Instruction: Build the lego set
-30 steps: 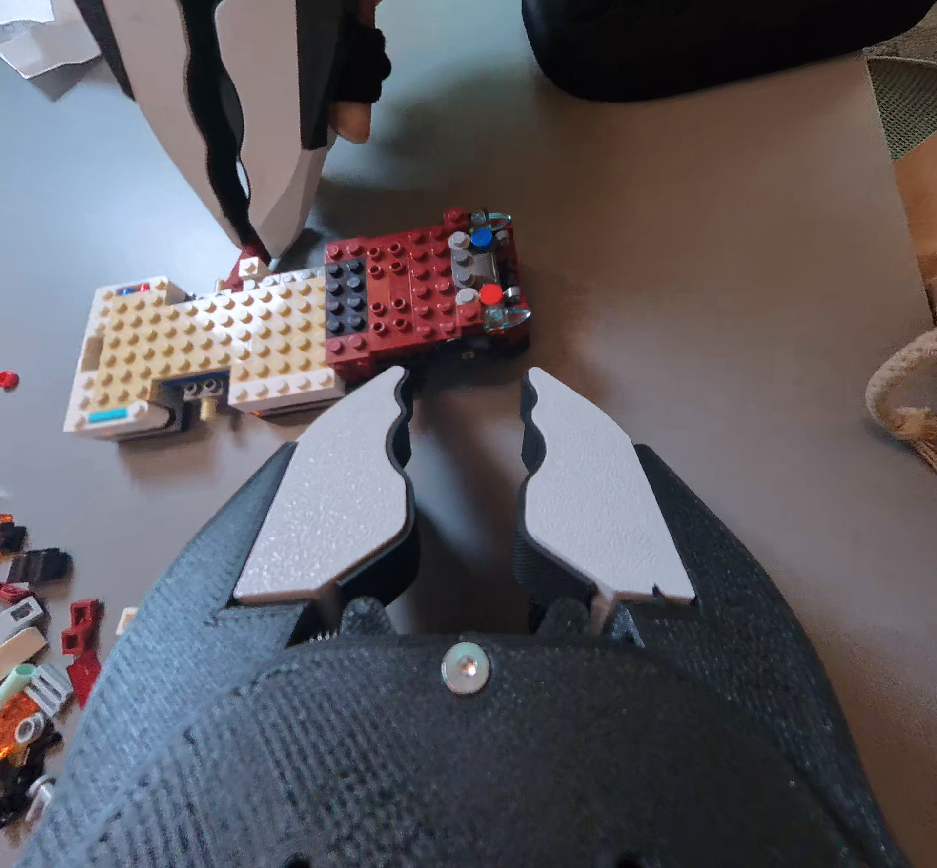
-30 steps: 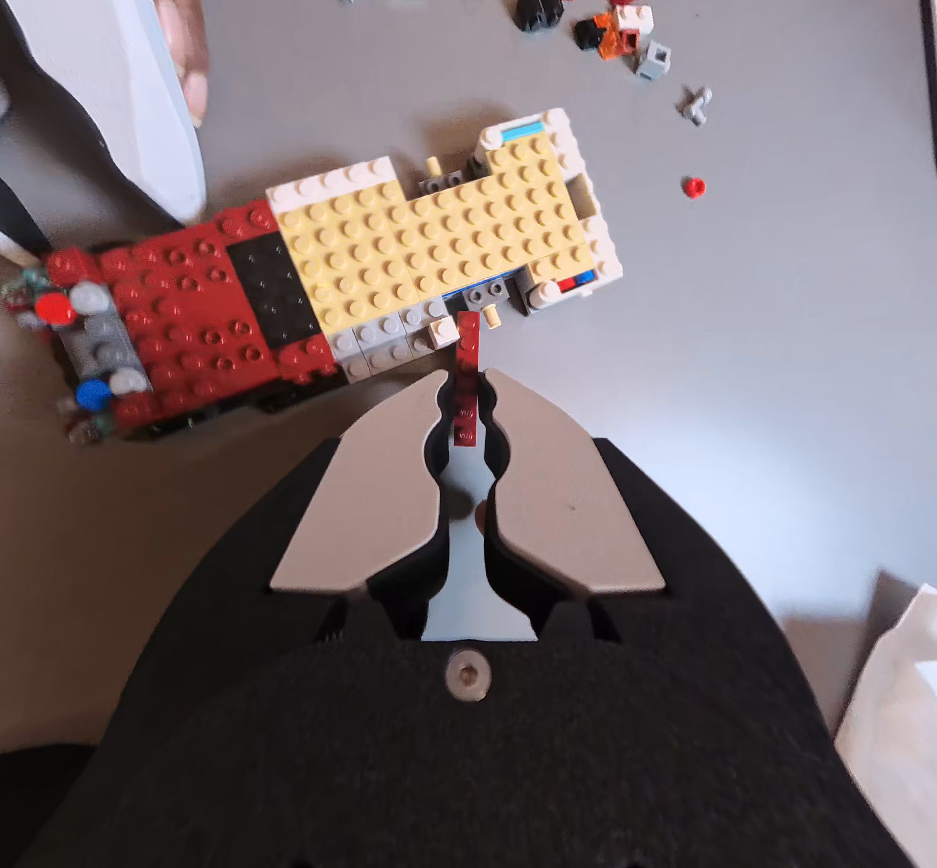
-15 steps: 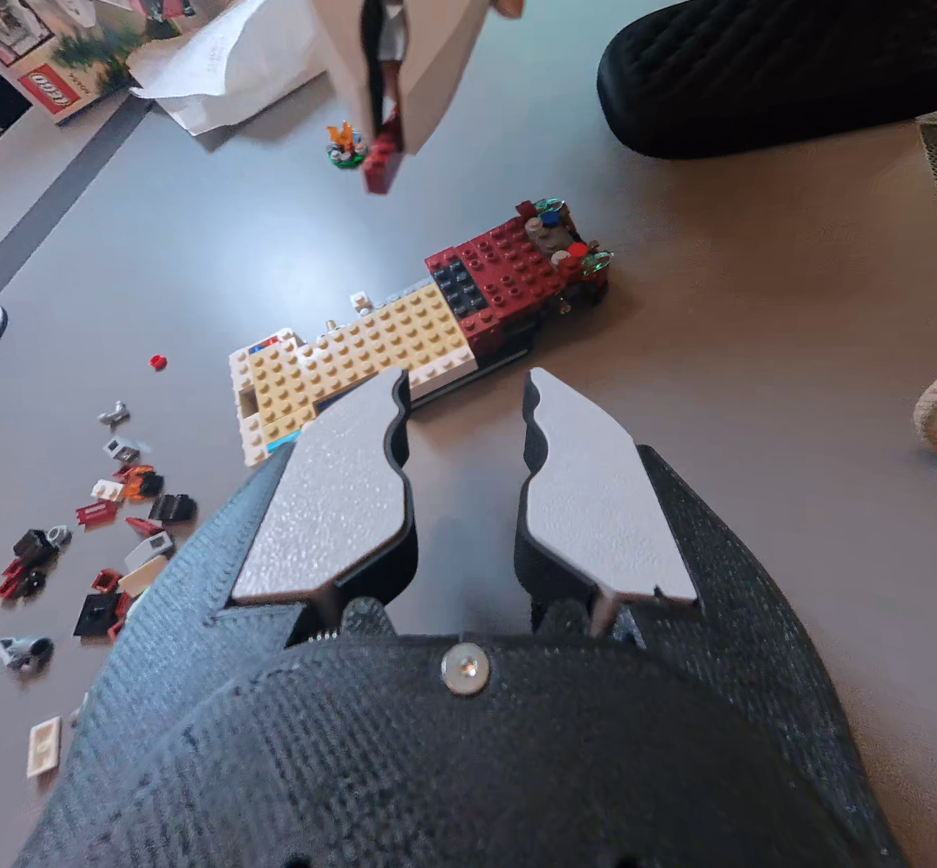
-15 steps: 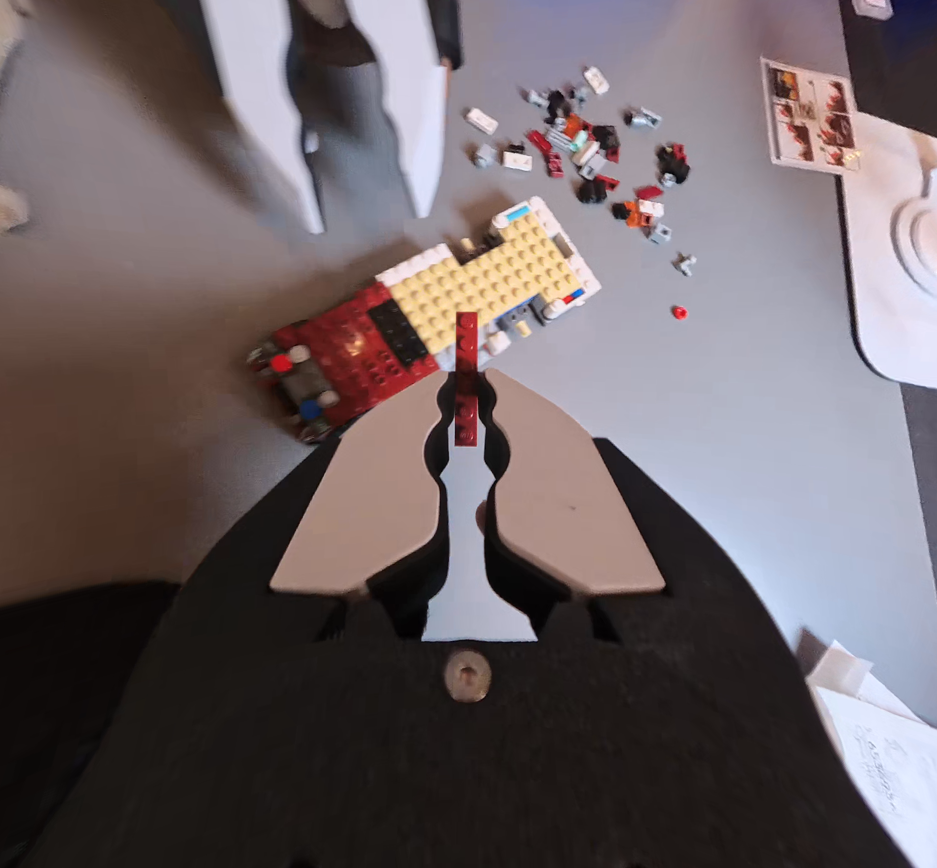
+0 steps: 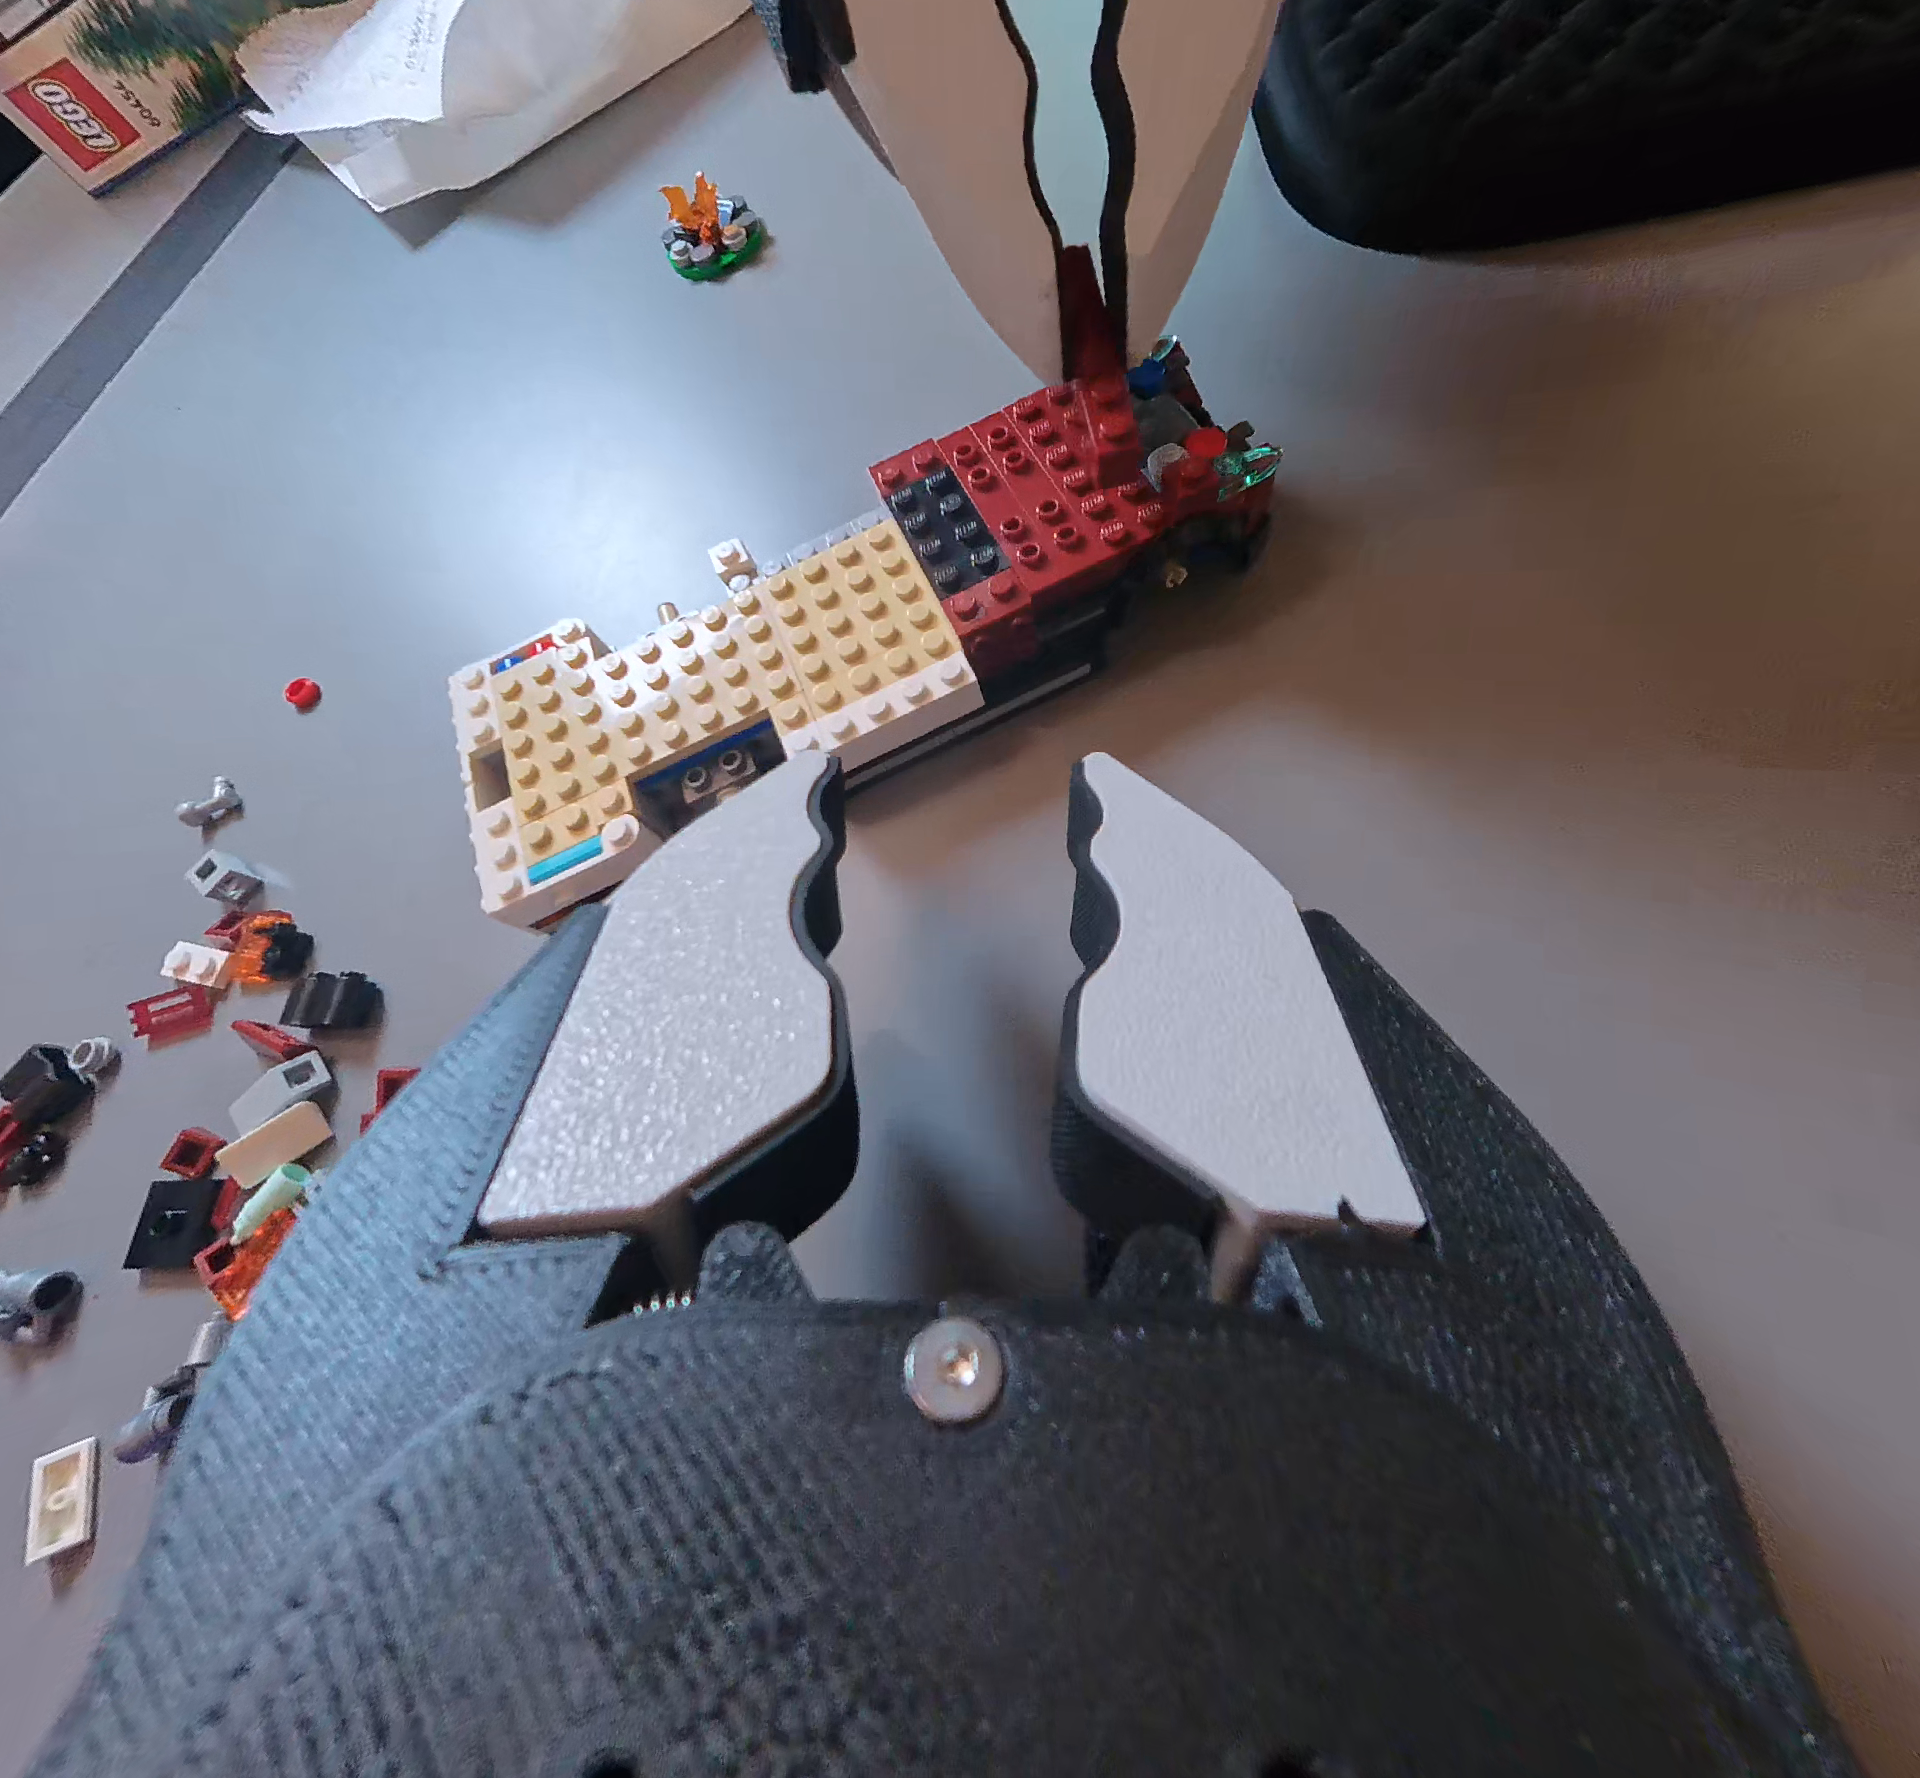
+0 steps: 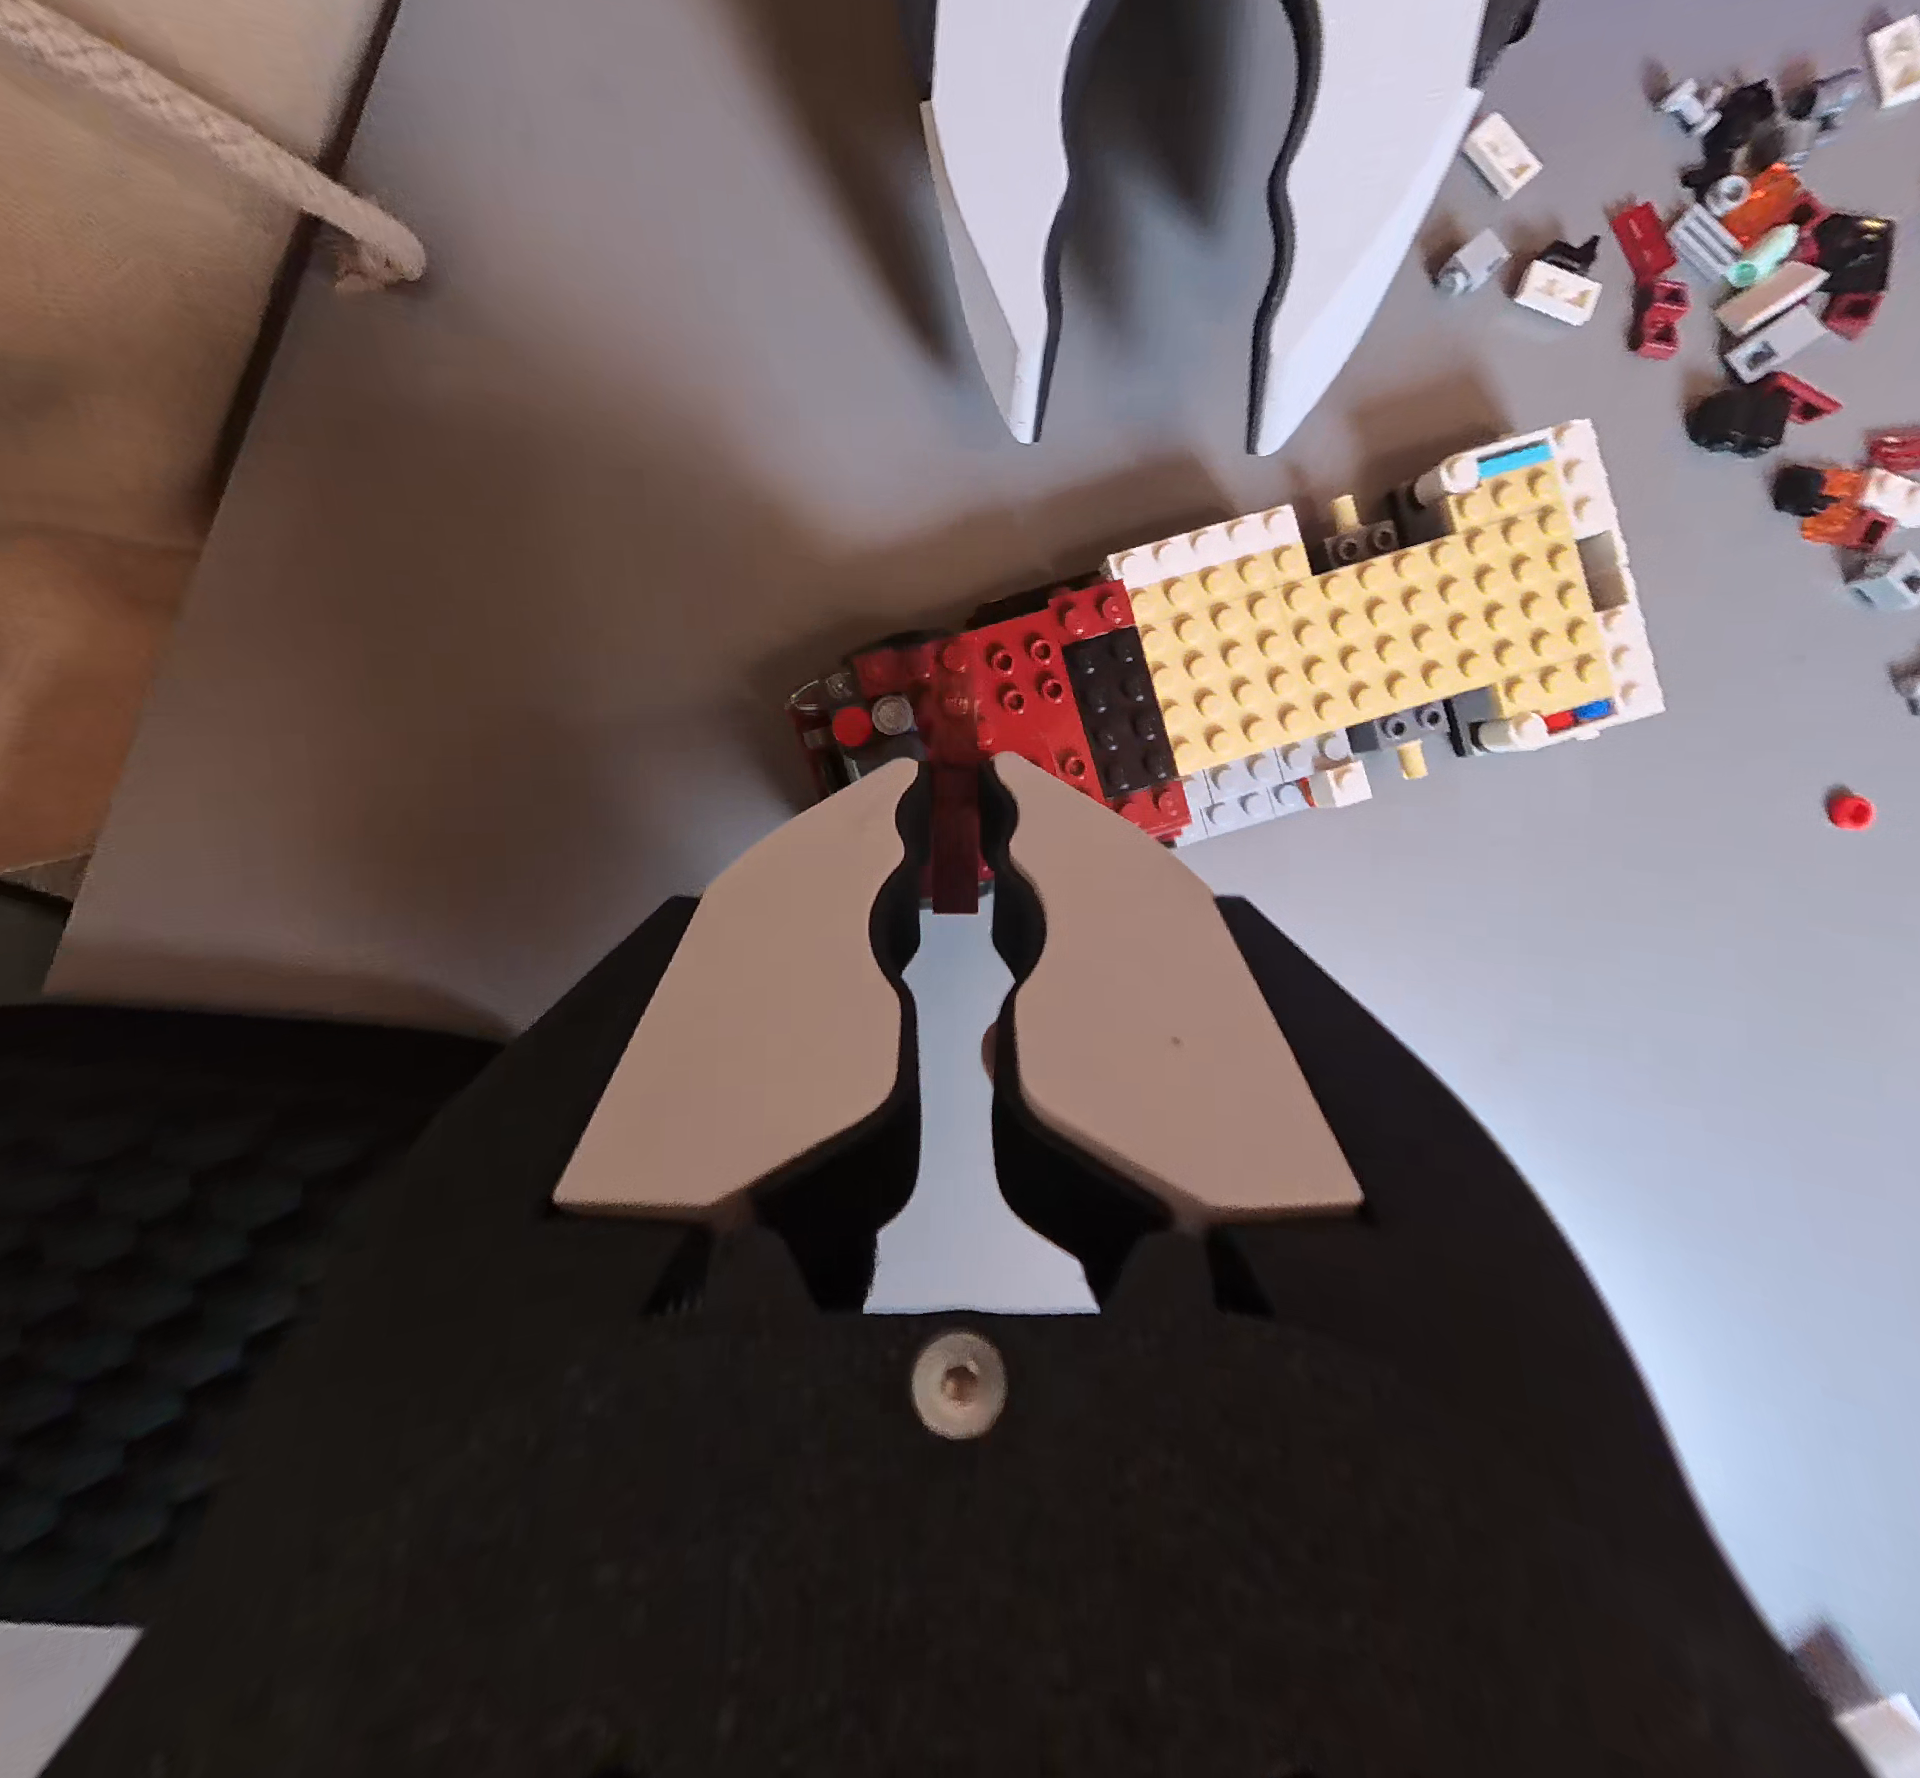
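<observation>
Clearly the right gripper (image 6: 956,772) pinches a dark red strip (image 6: 954,845) onto the brick model's (image 6: 1351,648) red end, while the left gripper (image 5: 951,772) hovers beside it, spread and empty.

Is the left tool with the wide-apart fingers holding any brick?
No, the left gripper's fingers stand apart over bare grey table, beside the tan, white and dark red brick model.
</observation>
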Available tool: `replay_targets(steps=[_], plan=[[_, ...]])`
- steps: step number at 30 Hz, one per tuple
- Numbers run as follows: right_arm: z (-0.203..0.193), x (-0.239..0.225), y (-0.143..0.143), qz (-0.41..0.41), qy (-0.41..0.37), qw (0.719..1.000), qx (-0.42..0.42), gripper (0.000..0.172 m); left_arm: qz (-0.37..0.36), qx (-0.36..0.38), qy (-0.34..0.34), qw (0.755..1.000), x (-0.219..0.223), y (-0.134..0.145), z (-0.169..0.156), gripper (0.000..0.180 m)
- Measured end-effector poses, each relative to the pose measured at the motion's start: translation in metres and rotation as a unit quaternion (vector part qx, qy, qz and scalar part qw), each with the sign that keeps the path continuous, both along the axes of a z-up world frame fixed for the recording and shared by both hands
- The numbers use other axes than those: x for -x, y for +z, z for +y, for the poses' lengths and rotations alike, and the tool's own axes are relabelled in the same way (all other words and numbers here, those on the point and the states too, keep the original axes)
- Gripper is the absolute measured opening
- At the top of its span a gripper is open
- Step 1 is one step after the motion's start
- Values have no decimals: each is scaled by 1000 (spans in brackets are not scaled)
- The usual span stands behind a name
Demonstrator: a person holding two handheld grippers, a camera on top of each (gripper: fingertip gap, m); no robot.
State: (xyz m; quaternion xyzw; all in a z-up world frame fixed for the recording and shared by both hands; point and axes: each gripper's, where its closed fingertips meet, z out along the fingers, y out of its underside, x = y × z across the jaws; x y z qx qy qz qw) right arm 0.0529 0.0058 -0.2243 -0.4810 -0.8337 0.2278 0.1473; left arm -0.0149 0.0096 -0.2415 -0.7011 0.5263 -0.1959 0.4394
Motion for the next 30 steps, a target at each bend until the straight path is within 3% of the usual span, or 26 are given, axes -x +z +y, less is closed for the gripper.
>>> replay_targets(steps=[15,30], plan=[[-3,2,-9,-55,81,995,0,9,3,5,1,1000,2,-4,2,41],[1,1,-8,-59,72,996,3,18,-6,4,3,1000,3,-2,3,40]])
